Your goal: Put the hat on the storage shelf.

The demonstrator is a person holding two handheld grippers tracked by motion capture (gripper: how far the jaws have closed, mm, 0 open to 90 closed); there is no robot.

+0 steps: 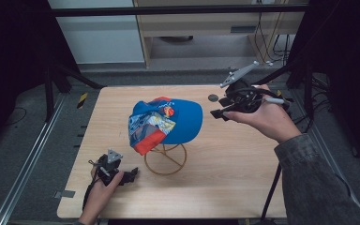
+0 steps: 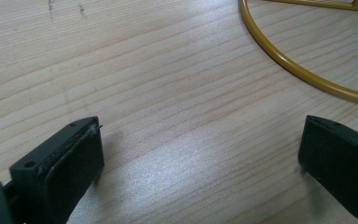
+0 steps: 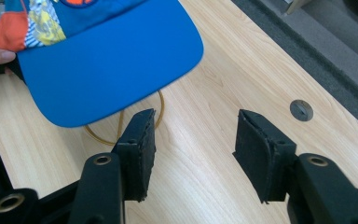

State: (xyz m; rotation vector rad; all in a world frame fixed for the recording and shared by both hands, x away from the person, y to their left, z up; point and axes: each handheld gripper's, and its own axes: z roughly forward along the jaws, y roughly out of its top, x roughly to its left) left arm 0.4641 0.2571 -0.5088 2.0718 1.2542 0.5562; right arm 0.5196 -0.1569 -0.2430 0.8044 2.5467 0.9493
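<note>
A blue cap (image 1: 168, 122) with a colourful printed crown and a red-orange patch sits on a gold wire stand (image 1: 165, 160) in the middle of the wooden table (image 1: 234, 178). Its blue brim (image 3: 112, 60) points toward my right gripper (image 1: 221, 113), which is held open above the table just right of the brim with nothing between its pads (image 3: 140, 149). My left gripper (image 1: 132, 175) rests low near the front left, beside the stand's ring base (image 2: 298, 70). It is open and empty, jaws wide apart over bare wood.
A small round grey insert (image 1: 213, 98) sits in the tabletop near the far right edge, also visible (image 3: 301, 110) beyond the right jaws. A metal frame and dark floor surround the table. A wooden cabinet stands behind.
</note>
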